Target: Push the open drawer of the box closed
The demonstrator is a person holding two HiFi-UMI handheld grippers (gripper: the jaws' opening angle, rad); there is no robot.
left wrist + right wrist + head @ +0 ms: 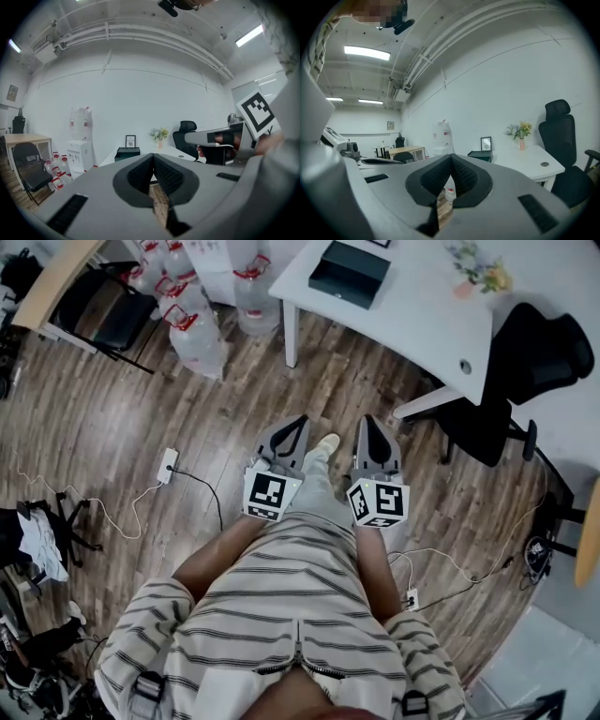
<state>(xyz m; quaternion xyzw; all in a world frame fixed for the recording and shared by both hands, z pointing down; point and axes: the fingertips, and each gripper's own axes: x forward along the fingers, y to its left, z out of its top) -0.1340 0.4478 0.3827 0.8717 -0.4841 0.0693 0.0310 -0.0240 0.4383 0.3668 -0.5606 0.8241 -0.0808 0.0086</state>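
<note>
The dark box (349,273) sits on the white desk (422,315), far from both grippers. From here I cannot make out its drawer. The same box (127,152) shows small beyond the jaws in the left gripper view, and the box (480,154) appears again in the right gripper view. My left gripper (294,426) and right gripper (372,426) are held side by side over the wooden floor, pointing toward the desk. The left gripper (153,157) has its jaws shut with nothing between them. The right gripper (451,157) also has its tips together and holds nothing.
A black office chair (525,381) stands at the desk's right. A vase of flowers (478,273) and a picture frame (130,140) are on the desk. Water bottles (197,310) and a dispenser (78,140) stand at the left, near a black chair (103,310). A power strip (167,465) with cables lies on the floor.
</note>
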